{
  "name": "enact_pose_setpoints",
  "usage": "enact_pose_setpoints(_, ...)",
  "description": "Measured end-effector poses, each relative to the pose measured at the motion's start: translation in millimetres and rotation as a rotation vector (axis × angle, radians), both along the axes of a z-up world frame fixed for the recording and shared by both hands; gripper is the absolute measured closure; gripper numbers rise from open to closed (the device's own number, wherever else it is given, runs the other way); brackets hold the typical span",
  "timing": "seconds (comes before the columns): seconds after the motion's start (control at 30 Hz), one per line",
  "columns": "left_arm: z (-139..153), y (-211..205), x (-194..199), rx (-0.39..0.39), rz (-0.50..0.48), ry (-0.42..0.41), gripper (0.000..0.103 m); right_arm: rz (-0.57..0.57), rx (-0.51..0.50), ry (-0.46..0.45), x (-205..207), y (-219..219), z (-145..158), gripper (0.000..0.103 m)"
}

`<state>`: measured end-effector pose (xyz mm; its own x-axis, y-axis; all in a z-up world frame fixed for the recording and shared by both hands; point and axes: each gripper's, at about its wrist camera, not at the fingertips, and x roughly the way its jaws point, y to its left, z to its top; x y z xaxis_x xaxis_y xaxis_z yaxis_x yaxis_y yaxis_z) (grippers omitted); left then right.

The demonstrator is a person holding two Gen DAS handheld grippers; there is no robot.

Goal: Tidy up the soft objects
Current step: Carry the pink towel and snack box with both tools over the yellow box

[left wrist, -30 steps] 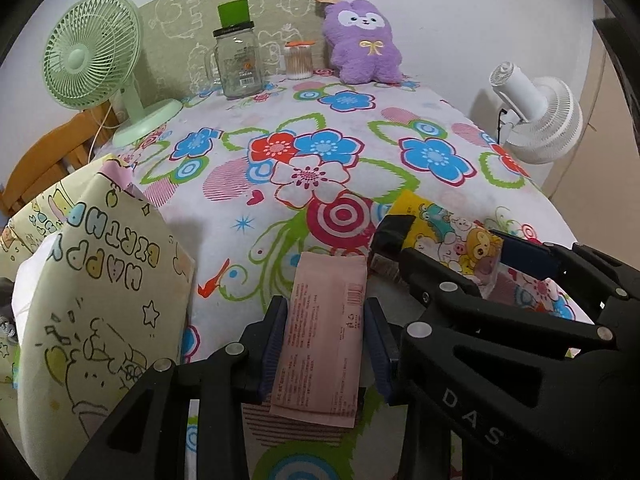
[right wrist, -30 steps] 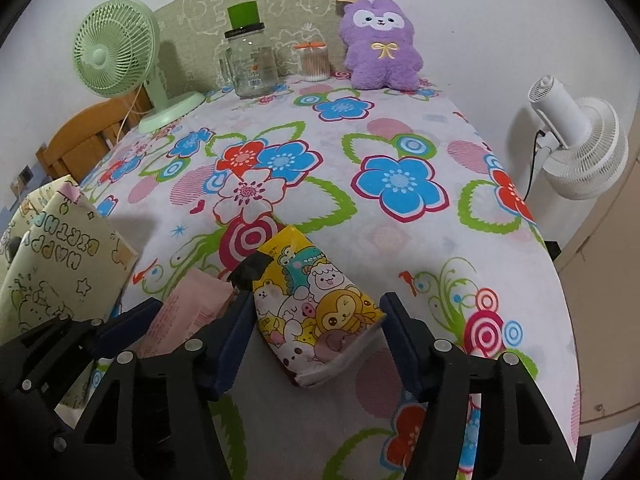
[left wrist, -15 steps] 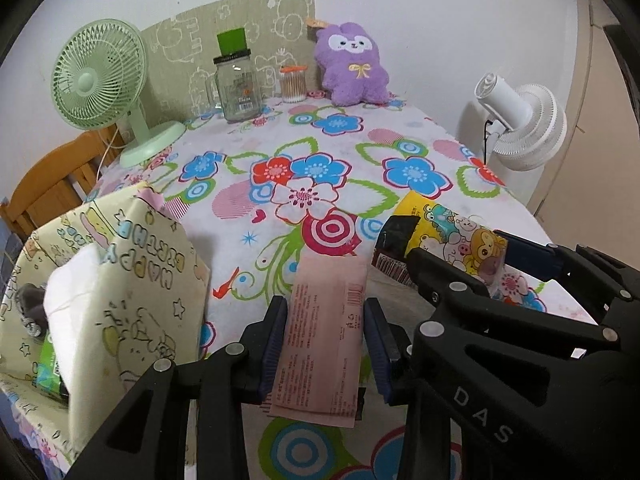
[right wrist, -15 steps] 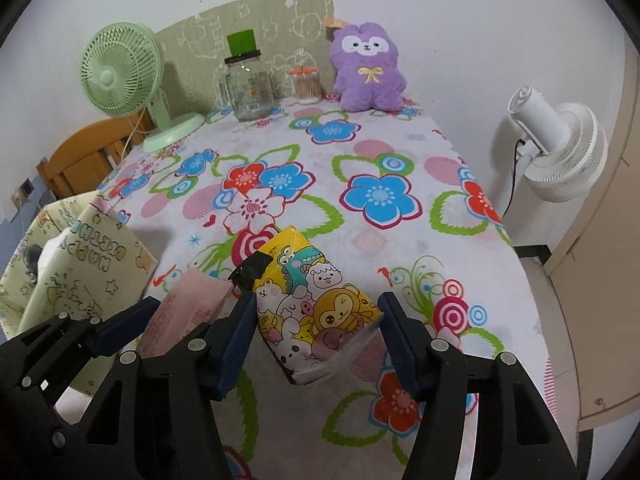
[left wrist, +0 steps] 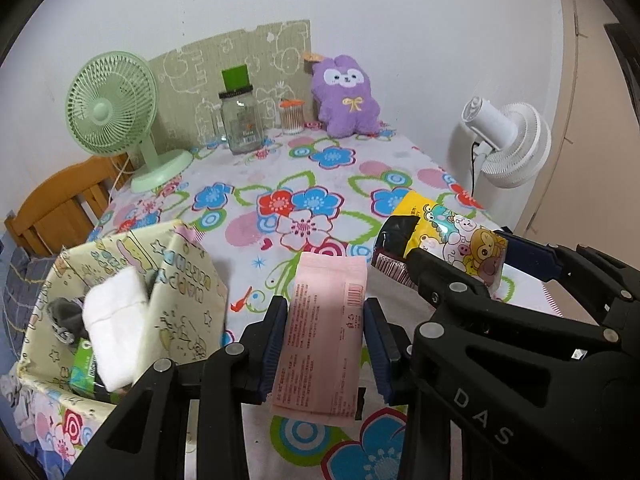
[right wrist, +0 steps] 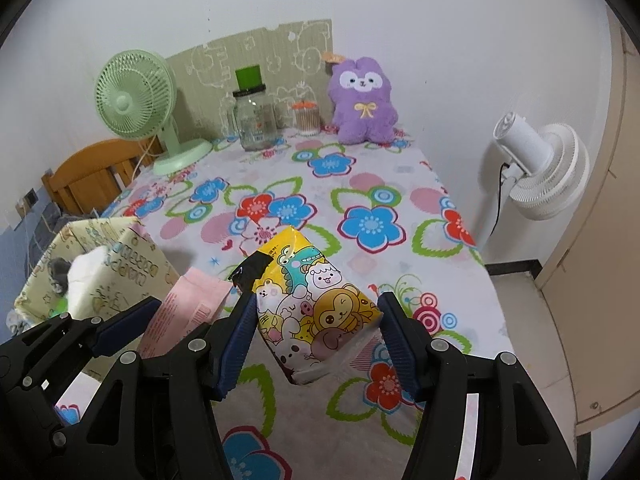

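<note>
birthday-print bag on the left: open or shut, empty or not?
Open and not empty. The birthday-print bag gapes at the top, with a white soft pack sticking out and a green packet lower inside.

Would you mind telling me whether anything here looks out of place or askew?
Nothing looks spilled or damaged. The one oddity is the white pack, which sticks up tilted out of the birthday-print gift bag at the table's left edge instead of sitting fully inside it.

The left gripper (left wrist: 324,340) points down and forward, its blue-padded fingers (left wrist: 274,344) pressed against the sides of a flat pink packet (left wrist: 324,332). Just beside it, the right gripper (right wrist: 316,344) tilts likewise, its fingers (right wrist: 236,344) clamped on a yellow cartoon-printed pack (right wrist: 316,312).
</note>
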<state>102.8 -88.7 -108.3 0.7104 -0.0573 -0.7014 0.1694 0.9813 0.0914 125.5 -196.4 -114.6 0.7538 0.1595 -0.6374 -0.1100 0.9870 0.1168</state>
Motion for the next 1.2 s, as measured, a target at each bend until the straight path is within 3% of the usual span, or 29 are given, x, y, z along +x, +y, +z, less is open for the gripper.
enact_pose_setpoints(0.77, 56.6, 3.1, -42.9, -0.011, -0.026, -0.114, 0.064, -0.022, -0.012, -0.121, -53.5, 3.3, 60.8, 0.038)
enact_pose_setpoints(1.2, 73.9, 23.3, -51.9, -0.013, -0.018, -0.153, 0.064, -0.008, -0.018, -0.16, -66.5, 22.3, 79.4, 0.038)
